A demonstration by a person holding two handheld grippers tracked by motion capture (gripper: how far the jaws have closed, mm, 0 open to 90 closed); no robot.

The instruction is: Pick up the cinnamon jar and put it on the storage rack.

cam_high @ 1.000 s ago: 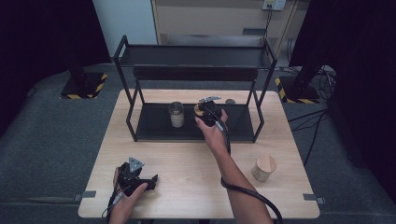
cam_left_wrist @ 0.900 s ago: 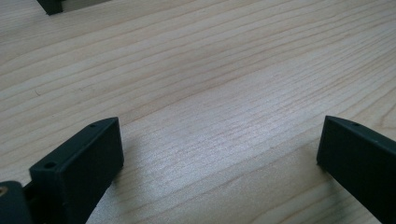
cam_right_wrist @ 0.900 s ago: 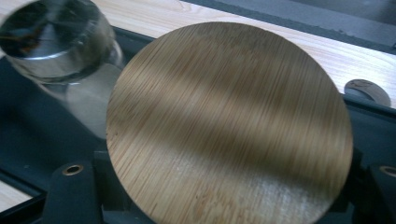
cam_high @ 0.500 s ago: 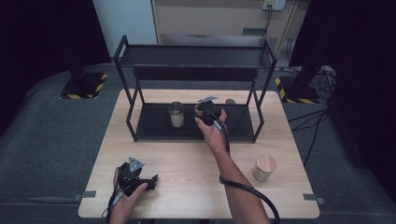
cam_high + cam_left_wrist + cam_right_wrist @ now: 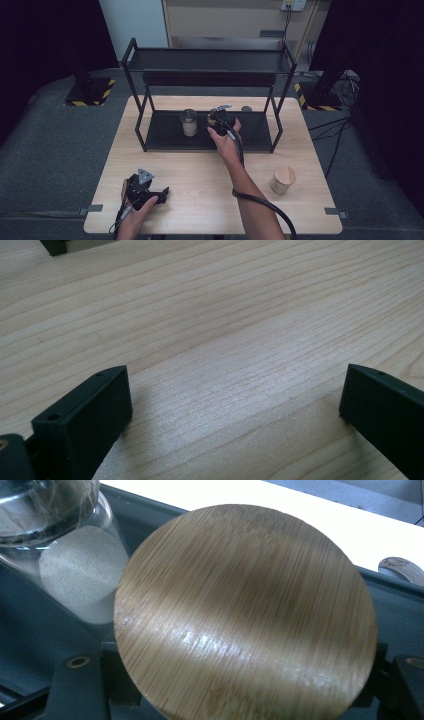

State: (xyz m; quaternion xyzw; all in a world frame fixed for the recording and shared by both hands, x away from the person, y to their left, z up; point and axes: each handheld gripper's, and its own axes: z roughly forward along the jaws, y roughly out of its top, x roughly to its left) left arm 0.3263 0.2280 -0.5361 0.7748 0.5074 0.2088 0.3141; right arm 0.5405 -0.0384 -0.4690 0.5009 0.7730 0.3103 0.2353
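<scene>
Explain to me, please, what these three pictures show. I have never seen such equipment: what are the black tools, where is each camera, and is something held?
A person sits at a light wooden table and holds a black two-jaw hand gripper in each hand. The high view looks down from above; each of the other two cameras rides on one gripper.

The left gripper rests near the table's front edge, its jaws apart with bare wood between them.

The right gripper reaches onto the lower shelf of the black metal rack. Its jaws sit on either side of a jar with a round bamboo lid, apparently gripping it. Beside it stands a glass jar with a metal lid.

A second bamboo-lidded jar stands on the table at the right.
</scene>
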